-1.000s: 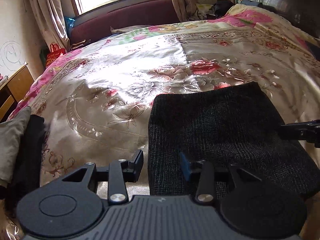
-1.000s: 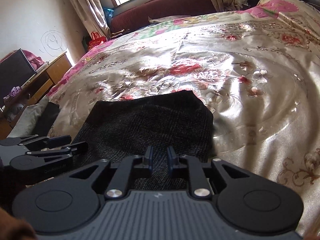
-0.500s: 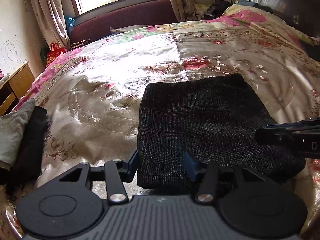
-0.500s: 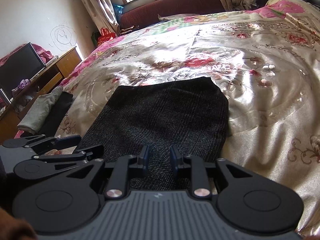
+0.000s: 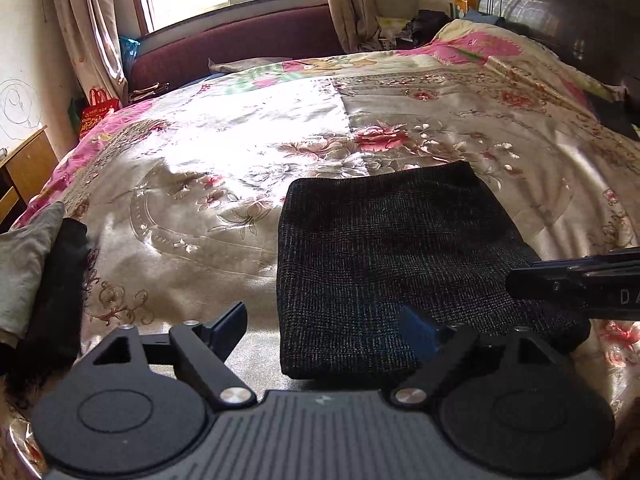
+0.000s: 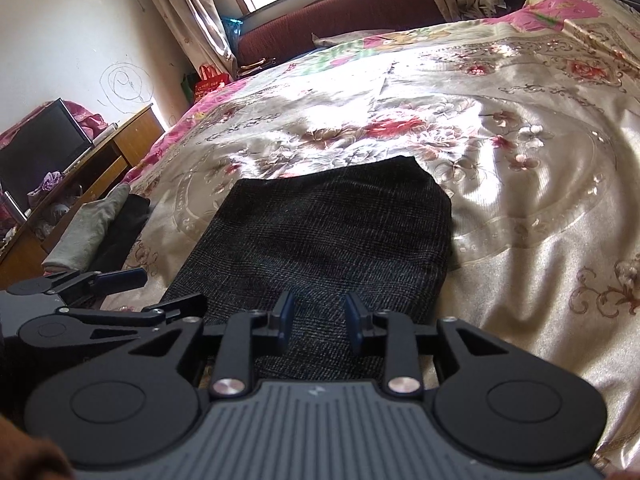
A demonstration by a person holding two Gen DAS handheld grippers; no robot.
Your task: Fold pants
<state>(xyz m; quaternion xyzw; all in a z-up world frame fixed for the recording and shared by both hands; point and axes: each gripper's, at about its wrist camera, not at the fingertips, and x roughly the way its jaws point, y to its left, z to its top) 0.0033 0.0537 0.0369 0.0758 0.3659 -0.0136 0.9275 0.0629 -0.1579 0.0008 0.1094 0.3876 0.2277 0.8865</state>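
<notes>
The dark tweed pants (image 5: 384,256) lie folded into a flat rectangle on the floral satin bedspread (image 5: 208,184); they also show in the right wrist view (image 6: 320,240). My left gripper (image 5: 324,328) is open wide, above the near left corner of the pants, holding nothing. My right gripper (image 6: 316,316) is open with a narrower gap, above the near edge of the pants, holding nothing. The right gripper shows at the right edge of the left wrist view (image 5: 576,284). The left gripper shows at the left of the right wrist view (image 6: 132,292).
Folded grey and black clothes (image 5: 36,272) lie stacked at the bed's left edge, also seen in the right wrist view (image 6: 100,232). A wooden desk with a monitor (image 6: 44,148) stands left of the bed. A maroon sofa (image 5: 240,48) and window are beyond. A dark headboard (image 5: 568,12) is at right.
Both grippers have pulled back from the pants, so the folded pants look farther away. The left gripper has opened wider and the right has opened a little.
</notes>
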